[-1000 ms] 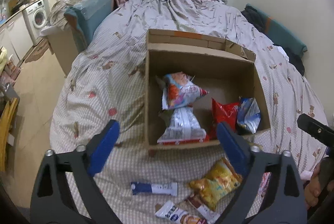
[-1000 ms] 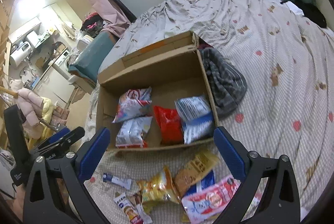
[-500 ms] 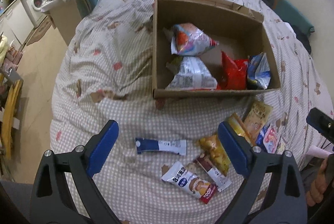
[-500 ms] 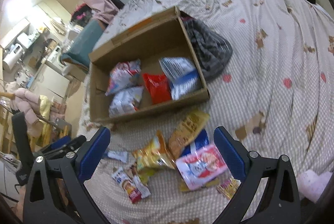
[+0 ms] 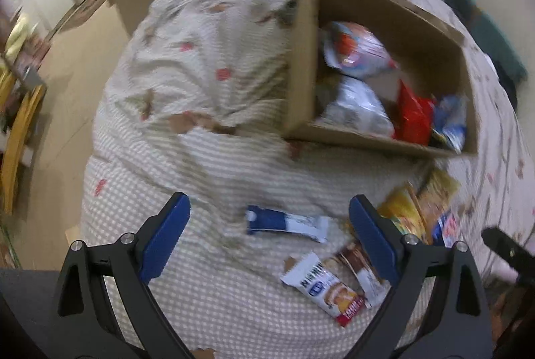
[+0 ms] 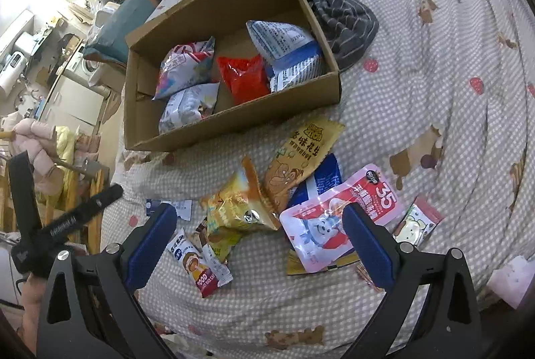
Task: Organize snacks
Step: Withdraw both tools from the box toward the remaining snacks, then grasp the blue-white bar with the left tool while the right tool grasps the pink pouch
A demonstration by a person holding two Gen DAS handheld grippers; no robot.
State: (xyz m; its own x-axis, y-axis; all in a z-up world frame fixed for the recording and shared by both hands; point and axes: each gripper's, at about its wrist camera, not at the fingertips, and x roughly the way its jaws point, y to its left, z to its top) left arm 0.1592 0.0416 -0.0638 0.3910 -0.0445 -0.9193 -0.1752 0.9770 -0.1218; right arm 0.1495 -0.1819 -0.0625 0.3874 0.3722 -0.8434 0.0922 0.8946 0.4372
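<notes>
Snacks [image 6: 244, 212] lie between right hand-held gripper [image 6: 259, 230] fingers.

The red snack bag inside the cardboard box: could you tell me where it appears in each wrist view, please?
Left wrist: red snack bag at upper right, against the box's near wall.
Right wrist: red snack bag left of centre, upper half.
Shared landmark: the cardboard box around it.

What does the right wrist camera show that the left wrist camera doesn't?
Only the right wrist view shows the striped grey cloth beside the box and the small pink packet. Only the left wrist view shows the whole blue and white bar and the yellow chair. Both show the cardboard box, its red bag, and both open grippers, left and right.
</notes>
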